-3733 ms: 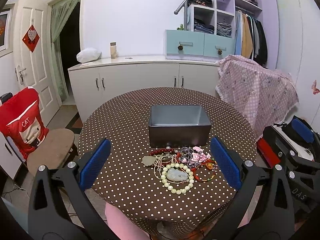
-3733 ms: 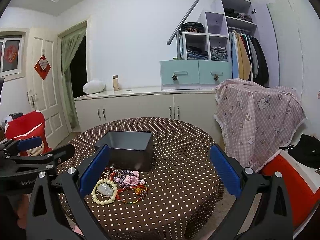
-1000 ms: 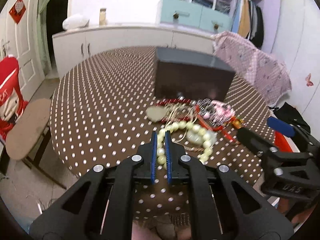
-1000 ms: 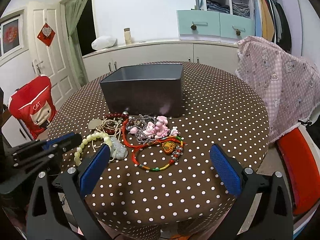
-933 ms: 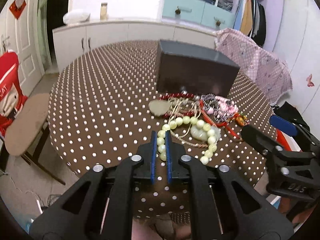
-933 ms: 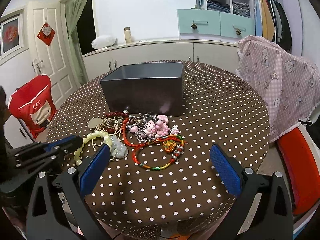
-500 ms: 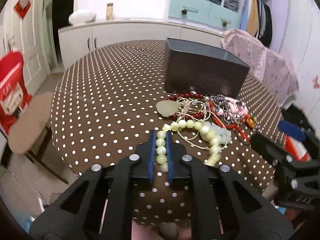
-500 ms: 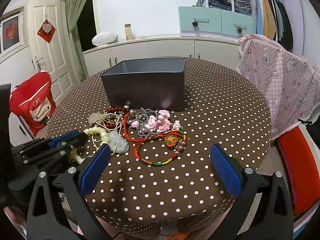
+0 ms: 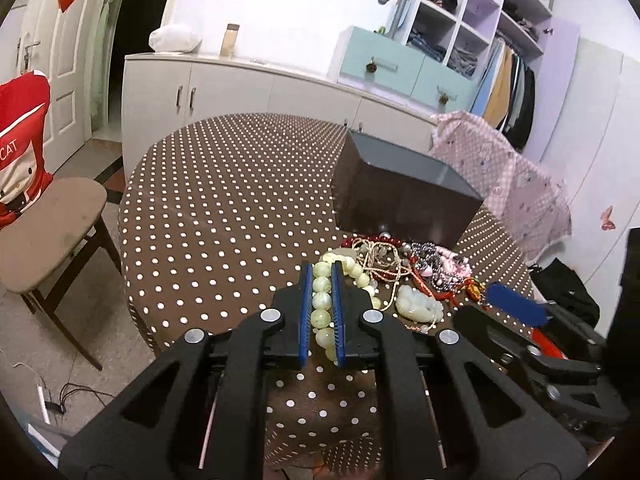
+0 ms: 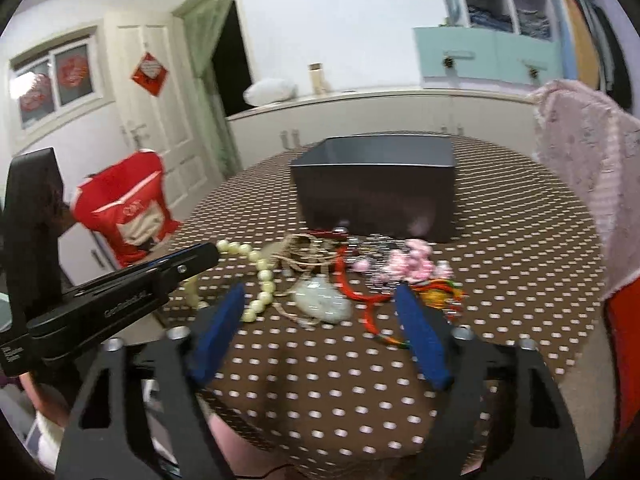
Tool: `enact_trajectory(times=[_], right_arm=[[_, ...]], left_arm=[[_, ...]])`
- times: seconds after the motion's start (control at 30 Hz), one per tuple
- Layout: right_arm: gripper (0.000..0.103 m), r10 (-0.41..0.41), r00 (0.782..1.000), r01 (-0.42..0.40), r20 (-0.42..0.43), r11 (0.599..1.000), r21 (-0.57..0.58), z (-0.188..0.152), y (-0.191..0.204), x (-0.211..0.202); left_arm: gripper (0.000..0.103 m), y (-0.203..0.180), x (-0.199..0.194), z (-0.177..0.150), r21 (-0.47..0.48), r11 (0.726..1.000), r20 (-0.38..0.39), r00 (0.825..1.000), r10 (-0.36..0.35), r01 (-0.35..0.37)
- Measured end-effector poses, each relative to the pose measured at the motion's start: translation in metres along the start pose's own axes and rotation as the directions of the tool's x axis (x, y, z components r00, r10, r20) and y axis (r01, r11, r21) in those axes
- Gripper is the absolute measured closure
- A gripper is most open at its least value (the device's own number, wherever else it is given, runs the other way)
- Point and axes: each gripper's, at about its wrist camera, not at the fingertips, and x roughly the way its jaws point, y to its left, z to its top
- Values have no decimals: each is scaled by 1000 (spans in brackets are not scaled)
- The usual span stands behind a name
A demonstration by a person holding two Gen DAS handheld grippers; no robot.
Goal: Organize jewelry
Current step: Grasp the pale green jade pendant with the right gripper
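Change since earlier frame: the pale bead strand [image 9: 322, 300] has been drawn out of the jewelry heap toward the table's near-left edge, and the right gripper [image 10: 320, 320], spread wide a second ago, now stands narrower.
Left gripper [image 9: 320, 280]: blue pads pressed tight on the pale bead strand; a run of beads sits in a line between them, the rest trailing off at 2 o'clock to the jade-coloured pendant [image 9: 419, 307].
Right gripper: jaws closing at this moment, pads not pressing on anything; in the right wrist view the pendant [image 10: 322, 300] and red cord [image 10: 360, 292] lie on the cloth between and just beyond the pads.
Jewelry heap [image 9: 408, 260]: on the dotted tablecloth [image 9: 224, 208], just in front of the dark box [image 9: 404, 192], touching or nearly touching its near wall; includes dark red beads, tan cord, pink pieces [image 10: 412, 264] and a multicoloured bracelet [image 10: 436, 292].
Dark box: open-topped, at 12 o'clock from the right gripper; contents cannot be seen.
Image quality: right wrist view blurred.
Surroundings: chair with red cover [image 9: 20, 152] at 9 o'clock from the table.
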Motion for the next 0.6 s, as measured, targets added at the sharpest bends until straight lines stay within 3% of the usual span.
enact_trajectory(times=[0.13, 0.37, 0.5, 0.6], right_arm=[[64, -5, 999, 4, -33, 1000, -11, 3, 1, 11], [66, -69, 997, 68, -24, 997, -38, 6, -1, 6], [68, -205, 978, 203, -24, 977, -69, 6, -6, 11], [70, -243, 969, 238, -40, 965, -107, 3, -3, 20]], left_arm=[[93, 3, -7, 0, -3, 999, 36, 999, -34, 34], [93, 7, -10, -1, 6, 1000, 56, 998, -29, 29], [93, 6, -9, -2, 9, 999, 61, 997, -45, 44], [93, 4, -7, -3, 14, 999, 58, 997, -53, 52]])
